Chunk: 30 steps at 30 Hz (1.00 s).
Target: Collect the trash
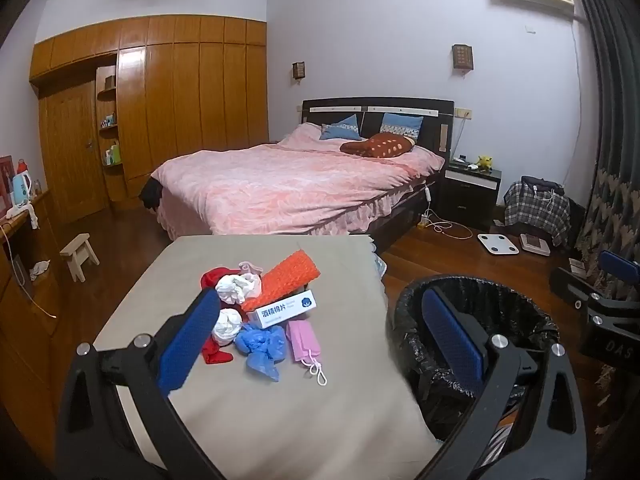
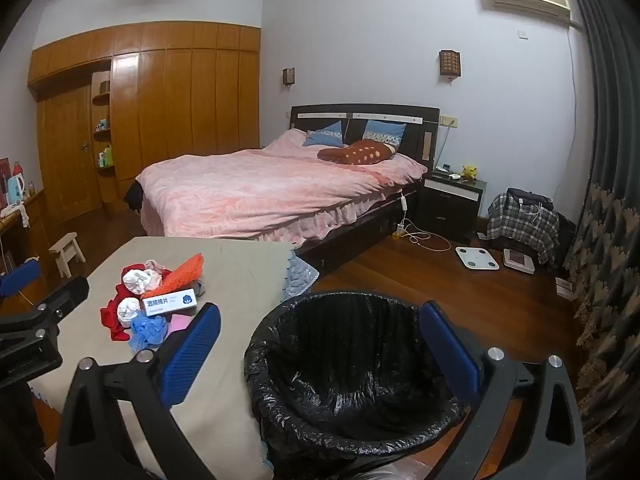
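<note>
A pile of trash lies on the beige-covered table (image 1: 304, 420): an orange bubble-wrap roll (image 1: 286, 278), a white box (image 1: 282, 311), two crumpled white papers (image 1: 236, 286), a blue plastic cover (image 1: 260, 346), a pink mask (image 1: 304, 340) and a red cloth (image 1: 216, 354). My left gripper (image 1: 320, 304) is open just short of the pile, holding nothing. A bin with a black bag (image 2: 352, 364) stands right of the table. My right gripper (image 2: 320, 314) hovers open over the bin's mouth, empty. The pile (image 2: 154, 304) sits to its left.
A bed with a pink cover (image 1: 288, 184) stands behind the table. A small wooden stool (image 1: 80, 254) is on the floor at left, a dark bedside cabinet (image 1: 470, 190) and two floor scales (image 1: 498, 243) at right. Curtains (image 2: 608, 240) line the right side.
</note>
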Each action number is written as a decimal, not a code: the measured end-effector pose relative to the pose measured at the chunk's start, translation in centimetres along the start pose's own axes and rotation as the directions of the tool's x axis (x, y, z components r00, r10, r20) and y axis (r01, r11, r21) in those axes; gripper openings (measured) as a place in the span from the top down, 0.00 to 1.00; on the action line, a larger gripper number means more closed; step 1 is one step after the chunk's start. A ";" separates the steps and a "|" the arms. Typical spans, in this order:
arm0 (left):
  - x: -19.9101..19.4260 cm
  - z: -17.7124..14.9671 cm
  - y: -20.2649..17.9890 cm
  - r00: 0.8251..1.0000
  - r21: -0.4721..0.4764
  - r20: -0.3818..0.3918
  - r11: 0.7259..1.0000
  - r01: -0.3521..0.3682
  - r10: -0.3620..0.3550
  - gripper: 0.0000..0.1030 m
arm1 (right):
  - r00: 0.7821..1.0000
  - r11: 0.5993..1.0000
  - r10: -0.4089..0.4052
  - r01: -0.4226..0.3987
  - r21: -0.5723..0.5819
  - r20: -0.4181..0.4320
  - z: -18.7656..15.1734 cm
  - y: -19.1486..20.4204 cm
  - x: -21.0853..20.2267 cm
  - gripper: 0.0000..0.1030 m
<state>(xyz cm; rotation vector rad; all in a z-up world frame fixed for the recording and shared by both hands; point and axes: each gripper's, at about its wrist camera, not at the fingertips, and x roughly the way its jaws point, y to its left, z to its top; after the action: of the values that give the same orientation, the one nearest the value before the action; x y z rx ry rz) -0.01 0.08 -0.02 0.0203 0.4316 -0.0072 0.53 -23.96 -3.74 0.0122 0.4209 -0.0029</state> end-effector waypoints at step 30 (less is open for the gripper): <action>0.6 -0.4 0.4 1.000 0.007 -0.014 1.000 -0.004 0.004 0.05 | 1.000 1.000 0.002 -0.002 0.000 -0.023 -0.4 0.4 0.9 0.06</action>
<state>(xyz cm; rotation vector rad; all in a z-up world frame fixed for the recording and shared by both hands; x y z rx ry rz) 0.34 0.48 -0.61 0.0281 0.4451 -0.0045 1.18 -23.54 -4.48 0.0124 0.4442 -0.0011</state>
